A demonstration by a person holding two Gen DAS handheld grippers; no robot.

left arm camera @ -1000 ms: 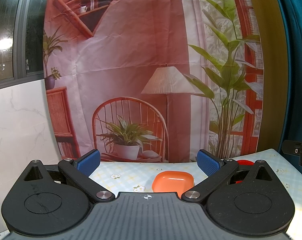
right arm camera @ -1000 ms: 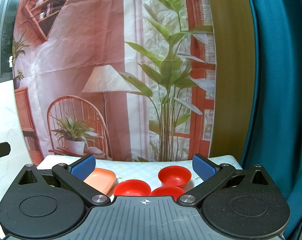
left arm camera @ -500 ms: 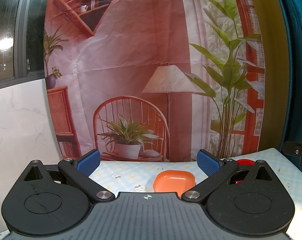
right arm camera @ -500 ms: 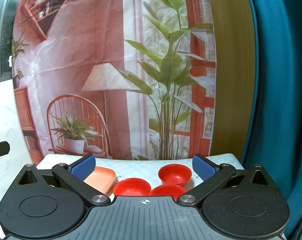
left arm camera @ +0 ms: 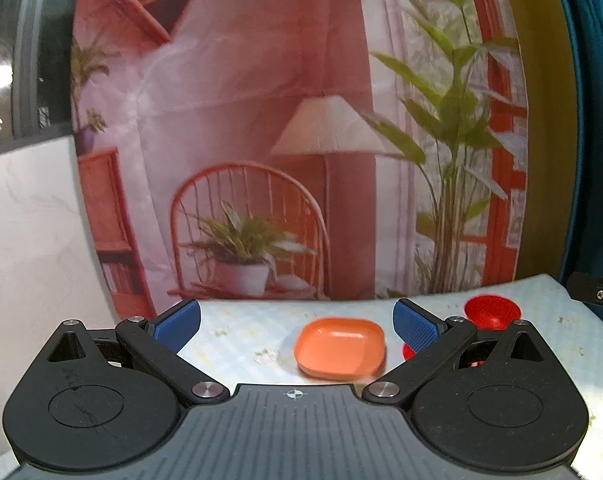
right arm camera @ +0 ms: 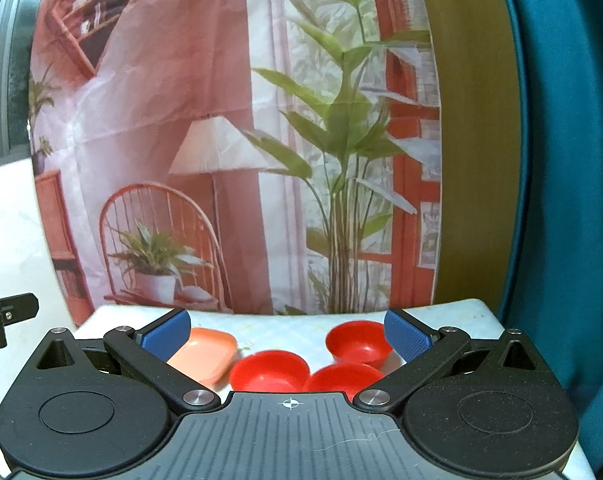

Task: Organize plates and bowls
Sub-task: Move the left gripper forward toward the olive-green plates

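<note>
From the left wrist, we hold the left gripper (left arm camera: 297, 322) with fingers spread and empty above the desk (left arm camera: 237, 340); the orange square plate (left arm camera: 339, 348) lies just ahead. From the right wrist, our right gripper (right arm camera: 287, 334), likewise wide and empty, faces three red bowls (right arm camera: 269, 372) clustered close: a careless approach could knock neighbours or slide them.

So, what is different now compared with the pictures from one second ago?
Both tongs have tipped down a little toward the table: the orange plate and the three red bowls show more fully than before. Nothing was taken hold of or let go. The left tongs and right tongs stay open and empty, and the dishes lie where they were.
</note>
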